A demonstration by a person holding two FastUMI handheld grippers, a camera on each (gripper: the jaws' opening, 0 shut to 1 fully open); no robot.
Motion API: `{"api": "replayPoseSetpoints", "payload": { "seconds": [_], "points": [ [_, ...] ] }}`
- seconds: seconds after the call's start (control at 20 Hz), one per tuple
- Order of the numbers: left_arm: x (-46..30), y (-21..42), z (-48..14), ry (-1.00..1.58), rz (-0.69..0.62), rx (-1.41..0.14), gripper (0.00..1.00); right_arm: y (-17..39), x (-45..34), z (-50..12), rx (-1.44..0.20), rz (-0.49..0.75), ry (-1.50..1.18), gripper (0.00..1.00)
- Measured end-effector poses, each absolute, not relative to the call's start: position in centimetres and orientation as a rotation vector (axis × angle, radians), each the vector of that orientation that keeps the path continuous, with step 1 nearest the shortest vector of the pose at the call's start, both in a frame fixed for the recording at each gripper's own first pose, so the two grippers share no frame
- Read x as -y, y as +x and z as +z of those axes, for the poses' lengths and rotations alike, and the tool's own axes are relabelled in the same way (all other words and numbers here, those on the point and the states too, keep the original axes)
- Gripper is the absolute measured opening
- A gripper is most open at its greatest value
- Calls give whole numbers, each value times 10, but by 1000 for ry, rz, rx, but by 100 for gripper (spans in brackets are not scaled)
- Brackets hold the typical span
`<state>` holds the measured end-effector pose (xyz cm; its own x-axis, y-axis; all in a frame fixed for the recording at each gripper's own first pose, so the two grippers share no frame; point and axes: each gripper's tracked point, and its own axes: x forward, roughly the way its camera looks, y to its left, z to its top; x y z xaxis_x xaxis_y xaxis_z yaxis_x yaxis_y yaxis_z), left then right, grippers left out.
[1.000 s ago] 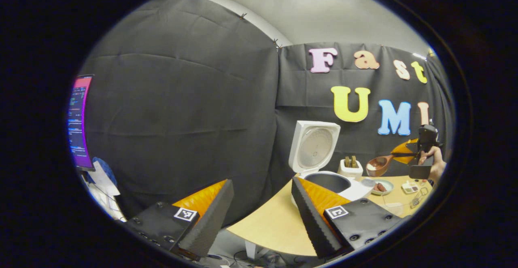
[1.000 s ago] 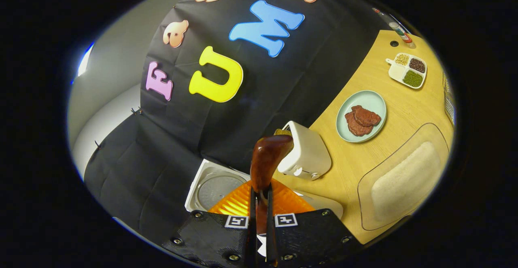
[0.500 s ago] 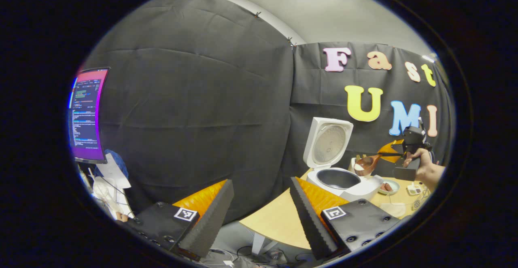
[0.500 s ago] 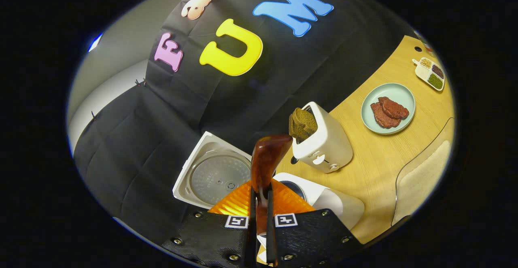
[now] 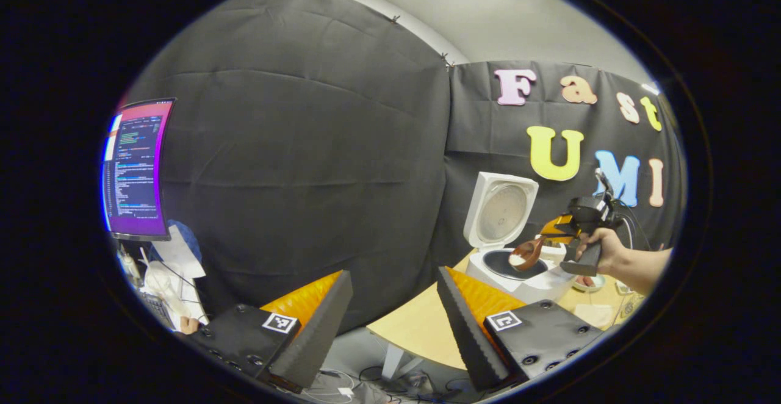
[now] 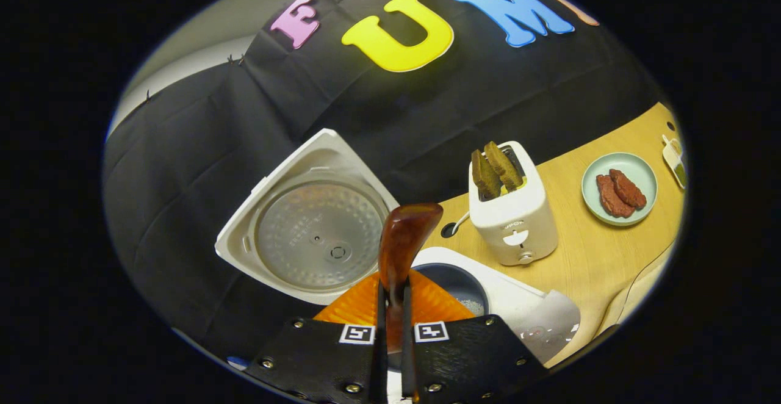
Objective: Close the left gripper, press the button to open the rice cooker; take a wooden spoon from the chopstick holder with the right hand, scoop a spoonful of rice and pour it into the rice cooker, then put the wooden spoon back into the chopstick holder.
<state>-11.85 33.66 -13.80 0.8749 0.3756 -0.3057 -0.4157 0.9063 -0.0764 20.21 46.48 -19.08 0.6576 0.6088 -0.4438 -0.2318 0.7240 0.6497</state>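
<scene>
Right gripper (image 6: 390, 337): fingers clamped on the wooden spoon (image 6: 403, 239), whose handle runs forward between them. Directly ahead and below, the rice cooker (image 6: 518, 306) stands with its lid raised to the left; a few grains lie in the pot. From the left gripper view the spoon bowl, rice in it, hangs over the pot. Left gripper (image 5: 390, 318): fingers spread wide, holding nothing, well back from the cooker.

Assessment: opening and scooping done; pouring in hand; spoon's return to the holder outstanding.
</scene>
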Motion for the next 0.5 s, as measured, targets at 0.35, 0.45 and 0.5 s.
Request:
{"api": "replayPoseSetpoints", "payload": {
  "seconds": [0.35,0.45,0.5],
  "points": [
    [-342,-122,-142,-165,461,-291,99,193,-493,-199,-595,617,138,9],
    [-341,-124,-144,-172,463,-296,99,191,-496,-195,-548,644,30,9],
    [-343,-124,-145,-175,465,-296,99,190,-496,-194,-522,654,-20,9]
  ]
}}
